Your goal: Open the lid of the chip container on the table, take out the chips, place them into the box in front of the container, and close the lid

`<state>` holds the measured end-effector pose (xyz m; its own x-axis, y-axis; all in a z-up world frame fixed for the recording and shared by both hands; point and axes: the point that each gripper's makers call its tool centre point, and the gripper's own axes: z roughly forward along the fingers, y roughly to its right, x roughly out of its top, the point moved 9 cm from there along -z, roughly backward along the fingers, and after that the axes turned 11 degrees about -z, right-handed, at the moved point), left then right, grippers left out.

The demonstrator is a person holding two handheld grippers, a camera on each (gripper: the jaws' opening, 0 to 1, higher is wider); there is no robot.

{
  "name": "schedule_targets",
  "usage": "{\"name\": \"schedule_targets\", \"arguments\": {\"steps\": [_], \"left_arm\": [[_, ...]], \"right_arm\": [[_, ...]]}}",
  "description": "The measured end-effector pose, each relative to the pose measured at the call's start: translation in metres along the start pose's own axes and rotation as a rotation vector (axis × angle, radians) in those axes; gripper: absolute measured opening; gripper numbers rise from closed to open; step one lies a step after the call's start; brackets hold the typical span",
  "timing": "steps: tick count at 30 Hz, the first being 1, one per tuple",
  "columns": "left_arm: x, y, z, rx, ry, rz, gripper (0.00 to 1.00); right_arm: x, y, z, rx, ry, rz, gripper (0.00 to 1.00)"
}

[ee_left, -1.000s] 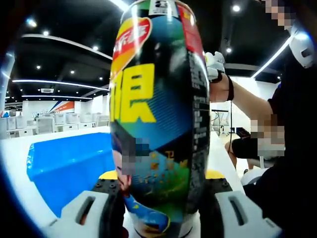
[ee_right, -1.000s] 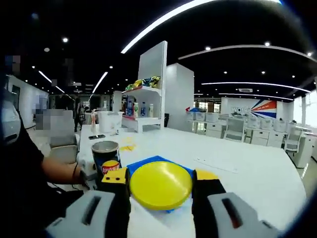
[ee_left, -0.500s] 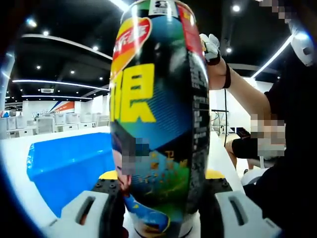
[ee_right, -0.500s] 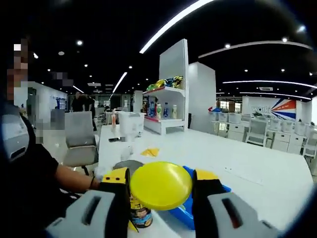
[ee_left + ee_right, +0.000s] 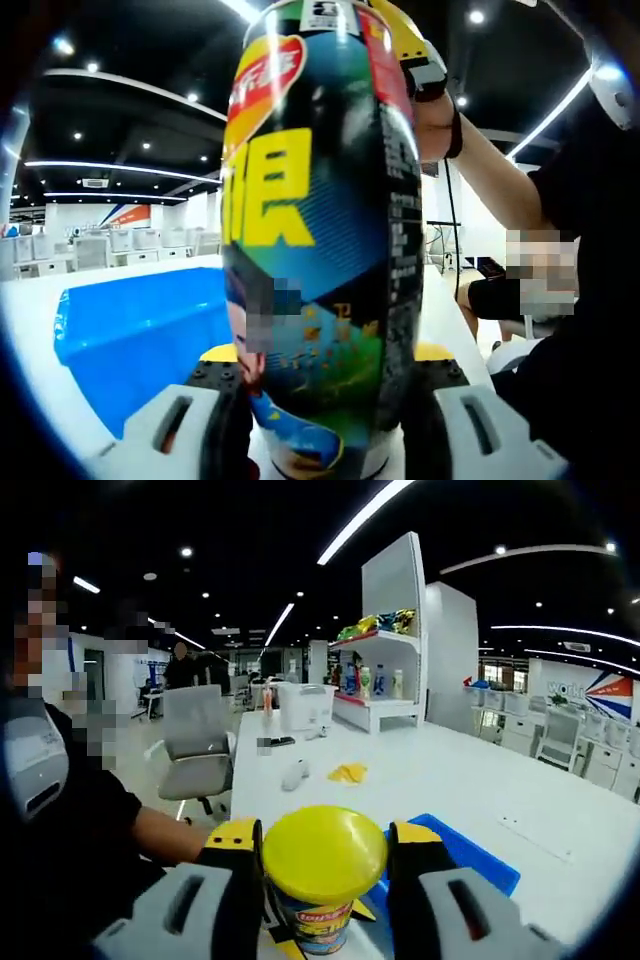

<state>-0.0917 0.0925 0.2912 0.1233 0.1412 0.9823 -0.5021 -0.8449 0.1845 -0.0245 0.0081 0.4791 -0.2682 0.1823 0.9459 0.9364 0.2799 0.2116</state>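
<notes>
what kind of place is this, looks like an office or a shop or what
Probably an open-plan office or showroom, not a home. A long white table runs back past an office chair, a white display shelf holds bottles and snack packs, and rows of white desks and chairs sit under recessed ceiling strip lights.

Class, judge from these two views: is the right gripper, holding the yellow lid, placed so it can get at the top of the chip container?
Probably yes. The right gripper holds the yellow lid directly over the chip container, nothing between them, while the left gripper clamps the container.
</notes>
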Motion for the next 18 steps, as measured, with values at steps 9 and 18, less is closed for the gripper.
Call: {"name": "schedule_targets", "arguments": {"steps": [9, 18], "left_arm": [[0.000, 0.000, 0.000, -0.002, 0.000, 0.002, 0.59], [0.000, 0.002, 0.000, -0.005, -0.001, 0.004, 0.59]], "right_arm": [[-0.003, -0.005, 0.012, 0.042, -0.029, 0.010, 0.49], [-0.007, -0.004, 0.013, 0.045, -0.039, 0.024, 0.49]]}}
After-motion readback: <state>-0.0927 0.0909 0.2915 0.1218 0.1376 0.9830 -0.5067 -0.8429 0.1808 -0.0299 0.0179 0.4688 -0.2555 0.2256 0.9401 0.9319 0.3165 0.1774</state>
